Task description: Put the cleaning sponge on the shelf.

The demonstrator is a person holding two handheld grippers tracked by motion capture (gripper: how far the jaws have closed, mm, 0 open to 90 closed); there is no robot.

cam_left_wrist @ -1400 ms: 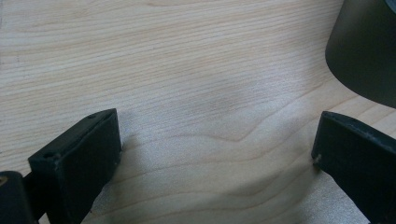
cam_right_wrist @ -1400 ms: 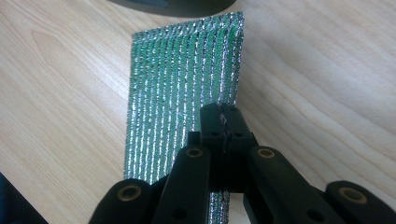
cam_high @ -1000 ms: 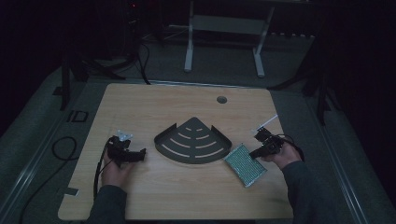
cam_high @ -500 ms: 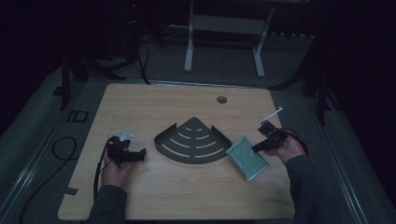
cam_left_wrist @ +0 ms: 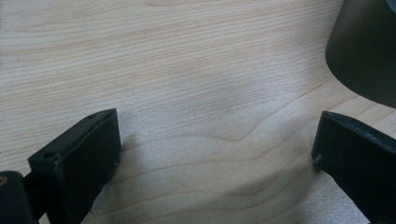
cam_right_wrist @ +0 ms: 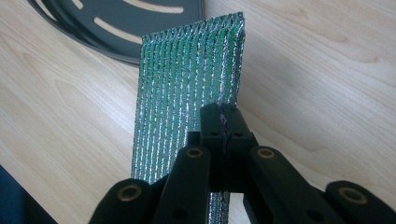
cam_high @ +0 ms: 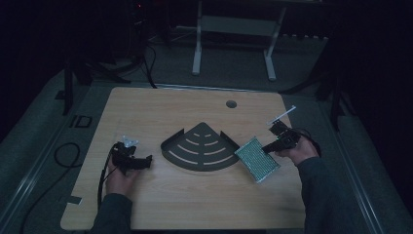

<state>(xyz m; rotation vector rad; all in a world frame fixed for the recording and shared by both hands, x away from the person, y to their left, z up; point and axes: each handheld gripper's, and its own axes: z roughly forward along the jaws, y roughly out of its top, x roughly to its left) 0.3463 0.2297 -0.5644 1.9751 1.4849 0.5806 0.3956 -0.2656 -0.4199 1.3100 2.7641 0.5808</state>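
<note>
Right gripper (cam_right_wrist: pixel 223 119) on sponge's (cam_right_wrist: pixel 187 88) edge

The left tongs (cam_left_wrist: pixel 215 154) stand wide apart over the wooden table (cam_left_wrist: pixel 187 70), a dark tray (cam_left_wrist: pixel 364 51) at upper right.

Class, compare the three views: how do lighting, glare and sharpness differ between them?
High view: dim, dark surroundings, the table alone lit. Left gripper view: bright, pale sheen on the wood between the left gripper jaws, which look soft. Right gripper view: bright, the green sponge glints, the right gripper close and sharp.
</note>
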